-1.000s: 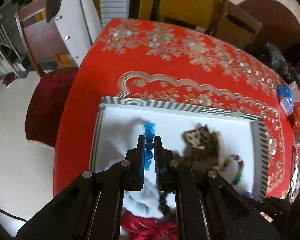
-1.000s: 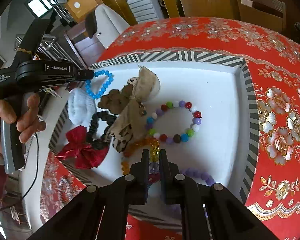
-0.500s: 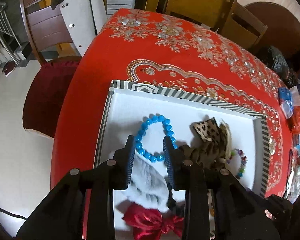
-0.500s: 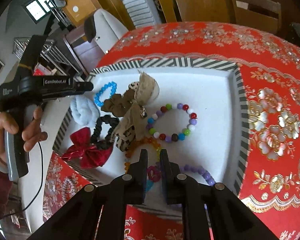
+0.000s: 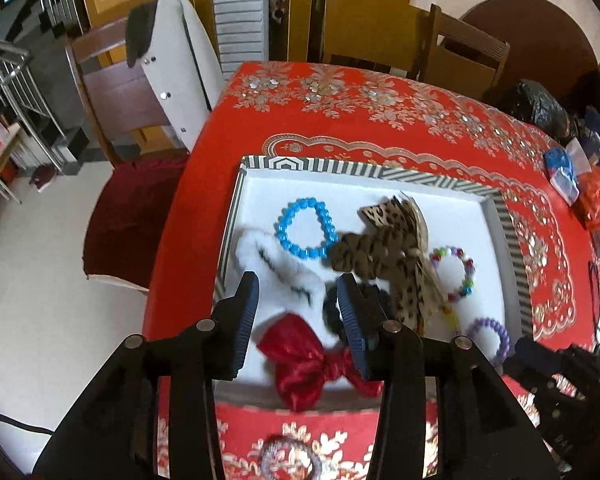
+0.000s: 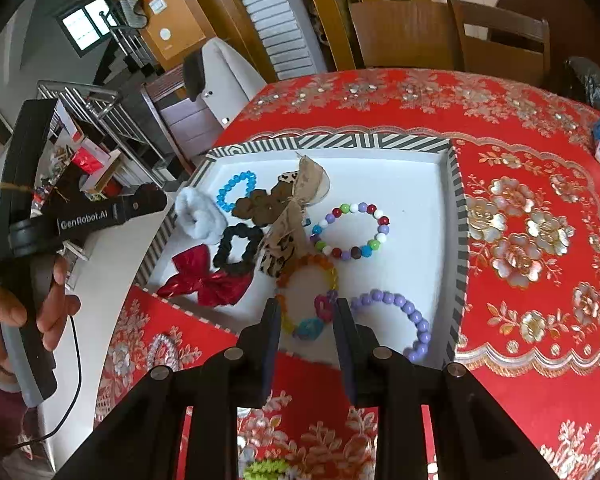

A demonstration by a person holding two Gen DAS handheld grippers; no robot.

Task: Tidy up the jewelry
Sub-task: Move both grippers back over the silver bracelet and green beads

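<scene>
A striped-rim tray with a white floor holds a blue bead bracelet, a white fluffy scrunchie, a red bow and a black scrunchie. My left gripper hovers above the white scrunchie, its jaws opening with nothing between them. In the right wrist view, an amber bead bracelet with pink and teal charms lies at the near edge of the tray. My right gripper hangs over it with jaws opening and pads clear of it. A purple bracelet and a multicolour bracelet lie alongside.
Leopard-print hair pieces are piled mid-tray. The red patterned tablecloth drops off at the left edge. Wooden chairs stand behind, one with a pale coat. Bags and packets crowd the far right. Another scrunchie lies outside the tray.
The left gripper let go of the blue bracelet, opened wide and drew back and up. The right gripper opened off the amber charm bracelet, left it in the tray and rose.
</scene>
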